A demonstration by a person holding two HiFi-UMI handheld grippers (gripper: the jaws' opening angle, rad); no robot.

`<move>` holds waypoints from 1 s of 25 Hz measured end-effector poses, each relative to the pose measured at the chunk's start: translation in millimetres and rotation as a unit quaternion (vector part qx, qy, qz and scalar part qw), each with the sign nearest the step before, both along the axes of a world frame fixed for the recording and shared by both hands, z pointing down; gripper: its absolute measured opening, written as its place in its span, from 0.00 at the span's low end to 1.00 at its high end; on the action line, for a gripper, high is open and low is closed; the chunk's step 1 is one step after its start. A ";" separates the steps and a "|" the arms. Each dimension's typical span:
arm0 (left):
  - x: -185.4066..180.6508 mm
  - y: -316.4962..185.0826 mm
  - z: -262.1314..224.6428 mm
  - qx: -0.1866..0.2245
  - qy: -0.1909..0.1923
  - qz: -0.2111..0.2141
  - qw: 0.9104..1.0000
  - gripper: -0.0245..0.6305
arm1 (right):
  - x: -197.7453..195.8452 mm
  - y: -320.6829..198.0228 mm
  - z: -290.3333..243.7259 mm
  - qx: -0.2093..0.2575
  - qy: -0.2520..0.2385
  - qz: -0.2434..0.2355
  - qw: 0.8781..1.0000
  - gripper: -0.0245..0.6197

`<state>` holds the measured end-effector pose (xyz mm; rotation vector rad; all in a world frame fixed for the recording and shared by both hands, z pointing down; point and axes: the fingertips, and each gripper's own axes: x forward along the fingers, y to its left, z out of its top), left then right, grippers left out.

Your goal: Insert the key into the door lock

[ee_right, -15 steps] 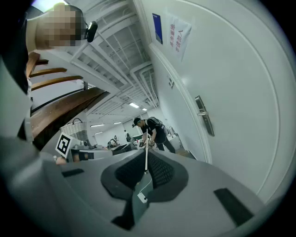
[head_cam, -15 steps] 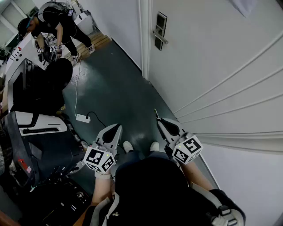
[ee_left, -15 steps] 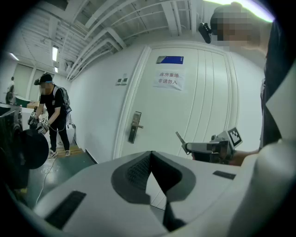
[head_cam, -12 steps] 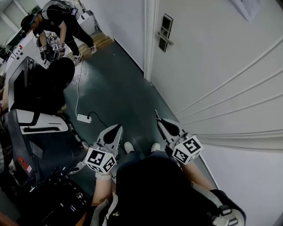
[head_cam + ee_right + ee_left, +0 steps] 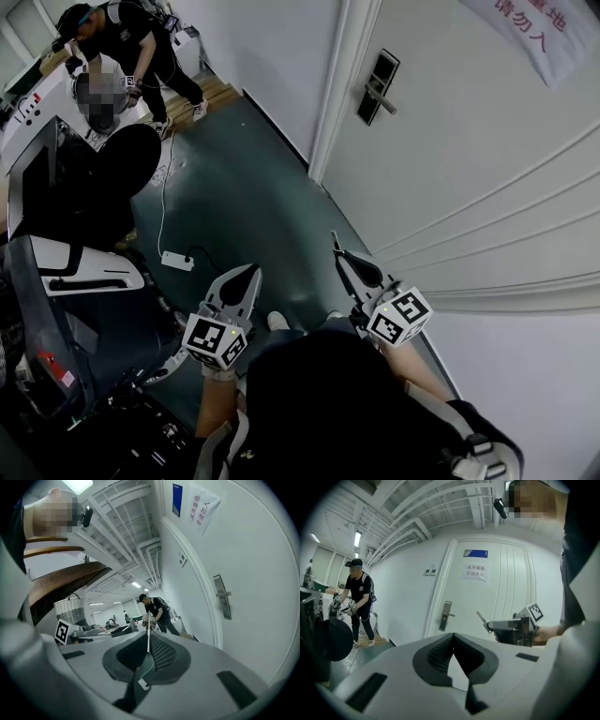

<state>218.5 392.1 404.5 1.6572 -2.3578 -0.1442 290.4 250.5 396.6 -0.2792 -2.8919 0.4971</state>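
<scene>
The door lock [image 5: 378,86], a dark upright plate with a silver lever, sits on the white door [image 5: 487,178] well ahead of both grippers. My right gripper [image 5: 340,258] is shut on a thin metal key [image 5: 334,242] that sticks out past its tips toward the door. In the right gripper view the key [image 5: 148,634] stands upright between the jaws, and the door lock [image 5: 221,597] is off to the right. My left gripper [image 5: 247,273] is shut with nothing in it. In the left gripper view the door lock [image 5: 446,616] shows far ahead and the key [image 5: 481,618] at right.
A person in black [image 5: 131,42] bends over at the back left. On the dark green floor [image 5: 253,187] lies a white power strip [image 5: 175,260] with its cable. Black equipment [image 5: 84,187] crowds the left side. A paper sign [image 5: 534,33] hangs on the door.
In the head view the lock has slid right and slightly down, and the door sign has come into sight. Both grippers keep much the same pose, the right one still holding the key.
</scene>
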 end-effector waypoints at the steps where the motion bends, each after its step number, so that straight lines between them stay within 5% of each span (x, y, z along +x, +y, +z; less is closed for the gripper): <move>1: -7.1 6.4 2.8 -0.003 -0.003 0.001 1.000 0.05 | -5.5 3.2 1.8 0.004 0.003 0.004 1.000 0.09; 12: -81.1 14.8 27.8 -0.003 0.011 -0.008 1.000 0.05 | -66.1 -11.7 15.4 -0.020 0.013 0.040 0.999 0.09; 25: -194.6 -103.1 28.2 -0.020 0.015 0.031 0.999 0.05 | -171.7 -116.4 22.0 -0.058 0.005 0.072 0.996 0.09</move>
